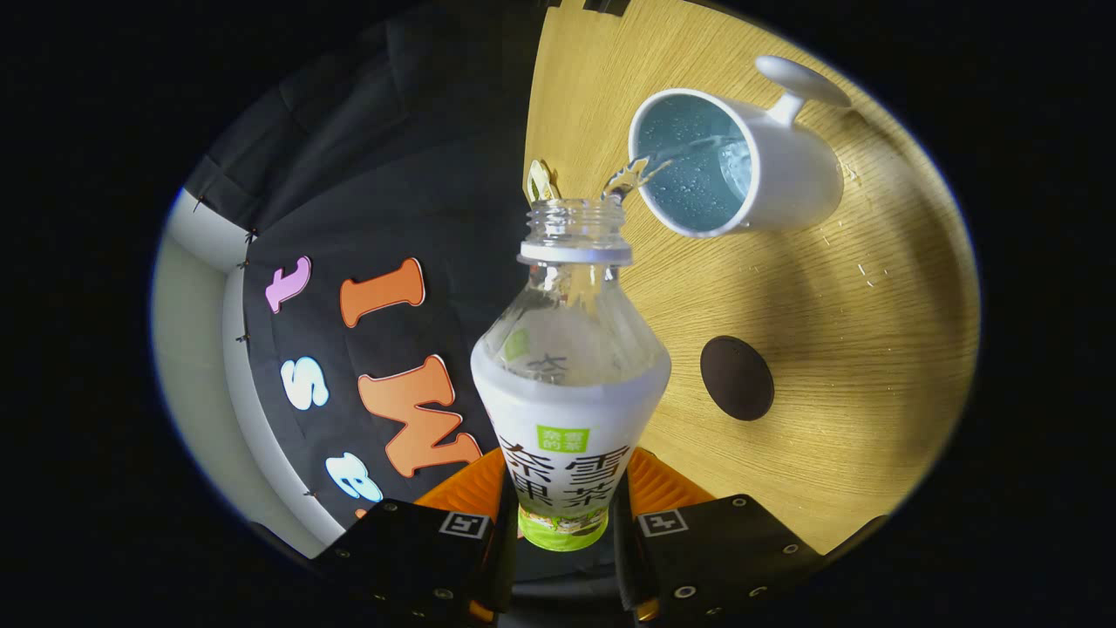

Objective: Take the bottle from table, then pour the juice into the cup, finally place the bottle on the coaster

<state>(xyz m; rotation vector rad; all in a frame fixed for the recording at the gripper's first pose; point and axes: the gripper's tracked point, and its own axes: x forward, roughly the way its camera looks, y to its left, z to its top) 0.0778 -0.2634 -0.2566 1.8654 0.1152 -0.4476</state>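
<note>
My gripper (562, 515) is shut on a clear plastic bottle (571, 384) with a white label, both fingers pressing on its lower body. The bottle is uncapped and tilted, its open mouth pointing at a white mug (767, 166) beyond the fingers. A thin stream of clear liquid (632, 174) runs from the bottle mouth into the mug, which holds liquid with bubbles. A dark round coaster (737, 378) lies on the wooden table (872, 349), beside the bottle and nearer to me than the mug.
The table's edge meets the black cloth wall (392, 174) on the side of the bottle away from the mug. A few small droplets (863, 270) dot the wood near the mug.
</note>
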